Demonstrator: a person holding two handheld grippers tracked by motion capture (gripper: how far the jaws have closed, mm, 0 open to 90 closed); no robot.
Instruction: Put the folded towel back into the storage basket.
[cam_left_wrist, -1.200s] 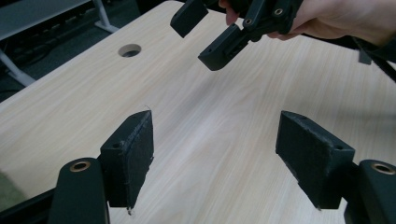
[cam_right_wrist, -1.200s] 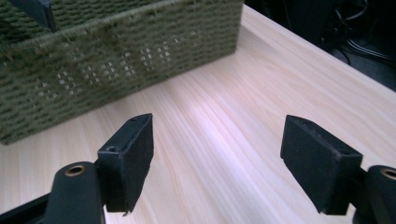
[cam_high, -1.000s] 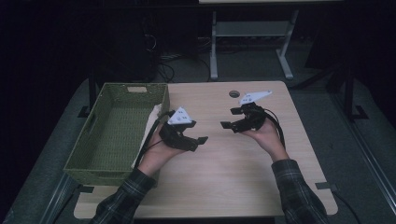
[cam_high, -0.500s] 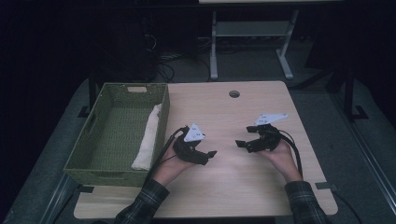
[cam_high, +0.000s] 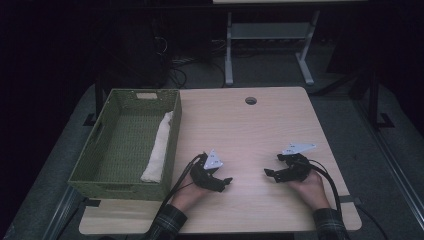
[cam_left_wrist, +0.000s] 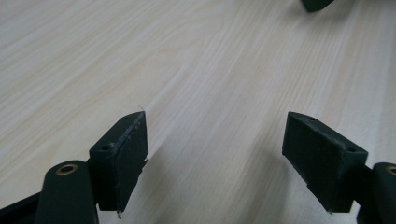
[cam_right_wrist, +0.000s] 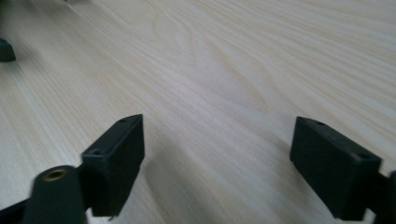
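High view: your two grippers sit low over the pale wooden desk (cam_high: 250, 130).
Left gripper (cam_high: 226, 183) and right gripper (cam_high: 270, 174) both have fingers apart, the left's just opening, nothing between; the rolled white cloth (cam_high: 158, 146) lies in the green woven basket (cam_high: 95, 150).

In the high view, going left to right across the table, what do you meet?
Green basket → white rolled cloth inside it → left gripper → right gripper.

Black tongs (cam_high: 227, 182) with grey triangular plates, trailing black cables; sleeves seemingly dark plaid.
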